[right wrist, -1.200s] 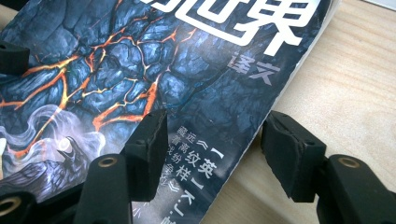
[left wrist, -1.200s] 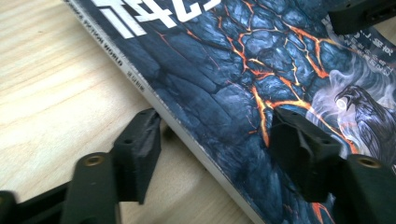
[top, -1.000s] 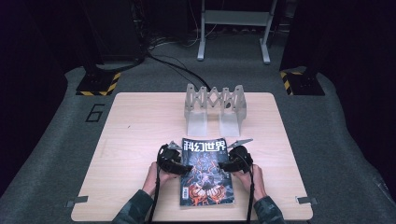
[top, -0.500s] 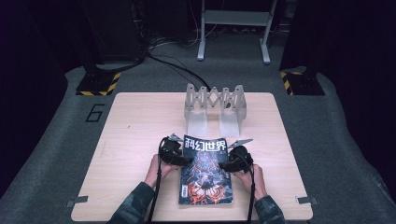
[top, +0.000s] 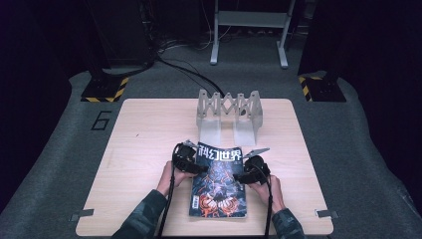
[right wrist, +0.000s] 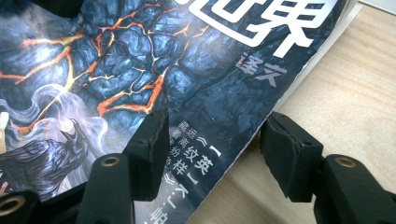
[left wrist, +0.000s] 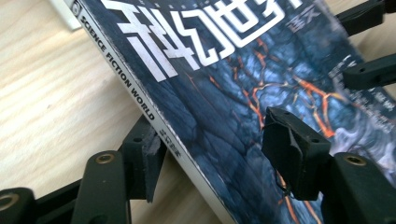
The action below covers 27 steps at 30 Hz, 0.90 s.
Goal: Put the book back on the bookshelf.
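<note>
The left tool has its jaws apart, one on each side of the spine edge of the magazine — one jaw sits on the dark cover, the other is by the wood below the edge, and I cannot tell if they press it. The right tool is the same on the opposite edge: jaws apart, one over the cover near the printed characters, one over the bare wood beside the pages. In the high view the left tool and the right tool are at the two sides of the magazine, in the lower centre of the frame, each held by a hand. The magazine lies on the wooden surface — its top edge is near a grey folding rack that stands in the upper centre of the surface.
</note>
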Available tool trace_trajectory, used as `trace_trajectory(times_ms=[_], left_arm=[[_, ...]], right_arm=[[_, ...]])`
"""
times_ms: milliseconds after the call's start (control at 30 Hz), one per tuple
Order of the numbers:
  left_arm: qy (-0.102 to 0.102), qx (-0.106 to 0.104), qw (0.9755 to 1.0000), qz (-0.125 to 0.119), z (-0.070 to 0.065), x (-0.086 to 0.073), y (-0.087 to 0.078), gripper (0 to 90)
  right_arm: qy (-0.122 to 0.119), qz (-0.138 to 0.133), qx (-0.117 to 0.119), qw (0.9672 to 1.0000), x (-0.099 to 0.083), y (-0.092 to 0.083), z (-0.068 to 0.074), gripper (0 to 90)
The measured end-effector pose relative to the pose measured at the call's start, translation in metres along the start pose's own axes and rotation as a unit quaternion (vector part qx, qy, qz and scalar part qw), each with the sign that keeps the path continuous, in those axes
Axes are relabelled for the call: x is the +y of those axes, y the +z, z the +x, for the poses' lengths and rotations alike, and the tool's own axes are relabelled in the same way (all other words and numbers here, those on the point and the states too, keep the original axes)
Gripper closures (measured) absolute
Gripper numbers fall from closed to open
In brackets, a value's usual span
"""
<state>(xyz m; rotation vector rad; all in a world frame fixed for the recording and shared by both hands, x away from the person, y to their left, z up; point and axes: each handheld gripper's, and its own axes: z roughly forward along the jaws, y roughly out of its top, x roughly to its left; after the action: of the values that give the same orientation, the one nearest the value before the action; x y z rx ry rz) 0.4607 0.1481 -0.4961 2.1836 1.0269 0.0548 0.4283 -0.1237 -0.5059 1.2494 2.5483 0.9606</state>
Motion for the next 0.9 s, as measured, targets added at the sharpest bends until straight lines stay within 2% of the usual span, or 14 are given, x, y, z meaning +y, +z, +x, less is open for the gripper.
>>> trace_trajectory(times_ms=[133,267,300,333,367,433,500,633,700,733,833,900], left_arm=[[0.007,0.019,0.9998,-0.001,-0.007,0.003,0.006,43.0],[0.012,0.015,0.9998,0.005,-0.011,0.004,0.009,48.3],[0.016,0.020,0.9996,0.007,-0.013,0.005,0.010,48.7],[0.029,0.018,0.9992,0.022,-0.014,0.006,0.010,48.7],[0.034,0.022,0.9989,0.024,-0.015,0.007,0.011,48.5],[0.033,0.026,0.9990,0.018,-0.017,0.007,0.012,49.0],[0.038,0.021,0.9988,0.021,-0.016,0.007,0.010,52.0],[0.027,0.022,0.9994,0.004,-0.019,0.007,0.009,58.3],[0.028,0.019,0.9994,-0.005,-0.021,0.006,0.006,62.0],[0.033,0.017,0.9992,-0.016,-0.022,0.006,0.004,65.6],[0.048,0.021,0.9979,-0.039,-0.026,0.002,0.000,67.8],[0.048,0.020,0.9971,-0.055,-0.028,-0.001,-0.002,68.9]], right_arm=[[0.002,-0.004,-0.002,1.0000,-0.001,0.000,0.000,42.8],[0.005,-0.006,0.001,1.0000,-0.001,0.000,0.000,42.8],[0.005,-0.006,0.001,1.0000,-0.001,0.000,0.000,42.8],[0.002,-0.007,0.002,1.0000,-0.001,0.000,-0.001,42.8],[0.005,-0.007,0.001,1.0000,-0.001,0.000,0.000,42.8],[0.005,-0.009,0.000,0.9999,-0.001,0.001,0.000,42.8],[0.001,-0.011,0.002,0.9999,-0.001,0.001,-0.001,42.9],[0.005,-0.014,-0.002,0.9999,-0.002,0.001,-0.001,42.8],[0.009,-0.015,0.000,0.9998,-0.002,0.001,-0.001,42.6],[0.013,-0.016,-0.001,0.9998,-0.002,0.001,-0.001,42.2],[0.020,-0.019,0.003,0.9996,-0.003,0.001,0.000,40.5],[0.017,-0.021,0.004,0.9996,-0.003,0.001,-0.001,39.5]])
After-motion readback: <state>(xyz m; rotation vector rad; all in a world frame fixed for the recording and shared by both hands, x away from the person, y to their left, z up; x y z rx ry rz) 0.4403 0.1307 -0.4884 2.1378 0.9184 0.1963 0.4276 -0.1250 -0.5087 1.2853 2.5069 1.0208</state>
